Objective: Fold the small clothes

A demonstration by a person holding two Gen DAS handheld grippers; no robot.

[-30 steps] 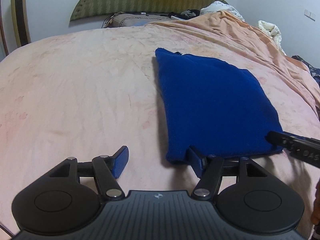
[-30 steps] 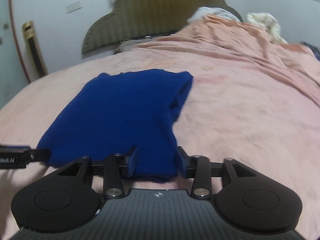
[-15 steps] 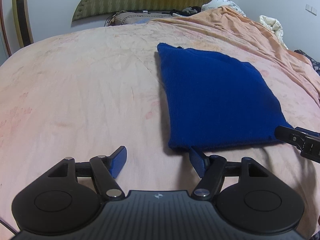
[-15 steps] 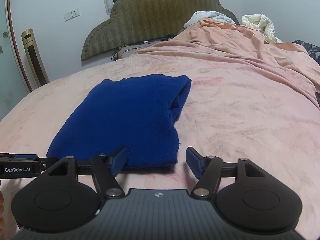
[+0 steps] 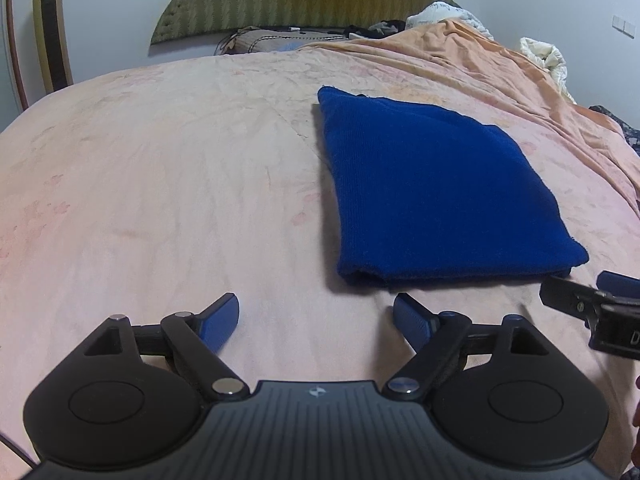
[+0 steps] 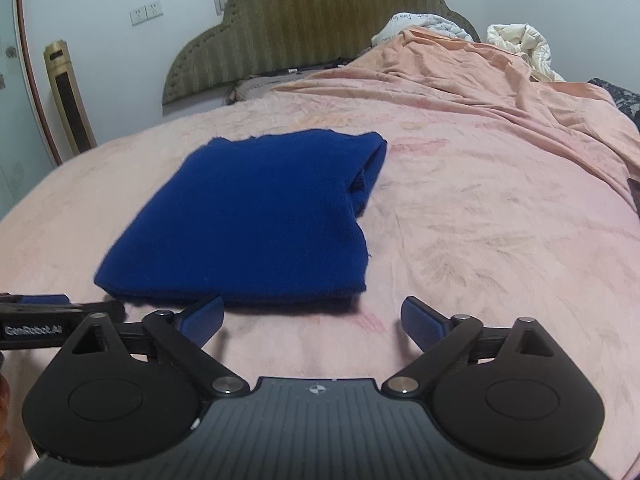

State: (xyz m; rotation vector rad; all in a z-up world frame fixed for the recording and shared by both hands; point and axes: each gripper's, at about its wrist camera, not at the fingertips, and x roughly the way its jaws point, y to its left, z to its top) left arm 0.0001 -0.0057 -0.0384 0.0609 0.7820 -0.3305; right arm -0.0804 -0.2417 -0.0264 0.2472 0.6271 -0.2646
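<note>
A bed (image 5: 160,184) spread with a pink sheet fills both views, its green headboard (image 6: 320,28) against the far wall. On the sheet lies a blue garment (image 5: 432,192), folded into a flat rectangle whose long axis runs from the near edge toward the headboard; its layered fold faces the grippers. The left gripper (image 5: 316,312) sits just short of the garment's near left corner, the right gripper (image 6: 312,312) just short of its near right corner. Both sets of jaws have just been opening and stand spread wide, with only sheet between them.
</note>
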